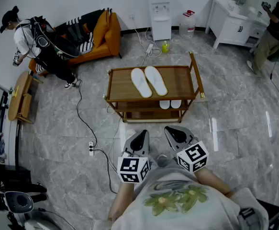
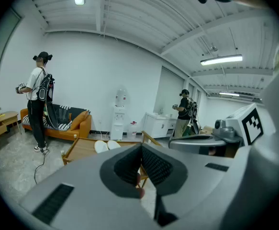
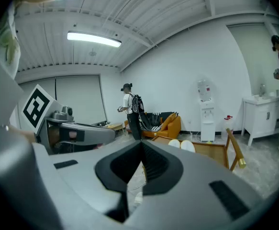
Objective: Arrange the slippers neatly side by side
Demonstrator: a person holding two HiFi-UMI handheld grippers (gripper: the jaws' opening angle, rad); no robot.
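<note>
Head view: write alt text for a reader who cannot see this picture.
Two white slippers lie side by side on top of a wooden table on a grey tiled floor. Nearer the camera, the left gripper and right gripper are shut and empty, short of the table.

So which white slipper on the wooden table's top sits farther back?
The right-hand white slipper; its far tip reaches closer to the wooden table's back edge than the left-hand slipper.
</note>
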